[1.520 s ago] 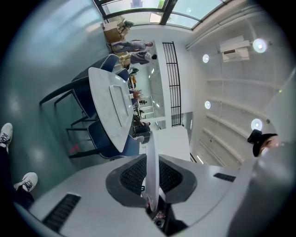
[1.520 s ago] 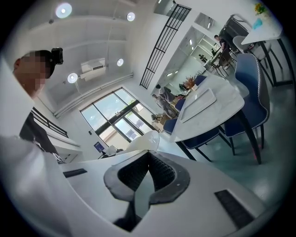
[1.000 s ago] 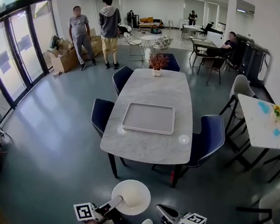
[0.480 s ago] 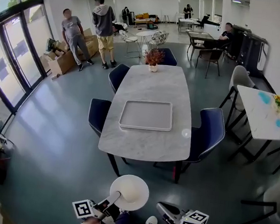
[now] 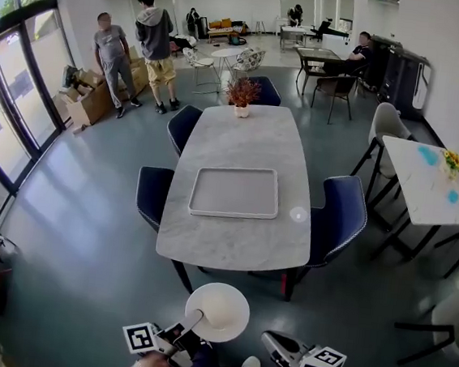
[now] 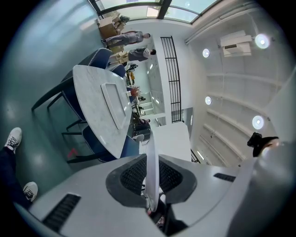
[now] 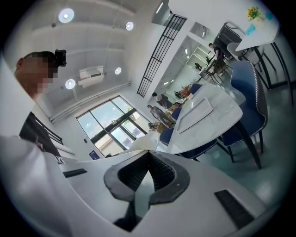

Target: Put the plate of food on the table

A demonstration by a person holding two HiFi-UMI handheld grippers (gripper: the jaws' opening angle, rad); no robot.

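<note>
So I had the left gripper (image 5: 191, 327) clamped on the plate's (image 5: 217, 312) near rim, keeping it level so nothing slid off I guess, well short of the table (image 5: 231, 248), with the right gripper (image 5: 271, 346) pinched shut on nothing beside it.

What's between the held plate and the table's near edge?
Only bare grey floor, as the head view shows. The plate, gripped at its rim by the left tongs, hangs short of the table.
</note>
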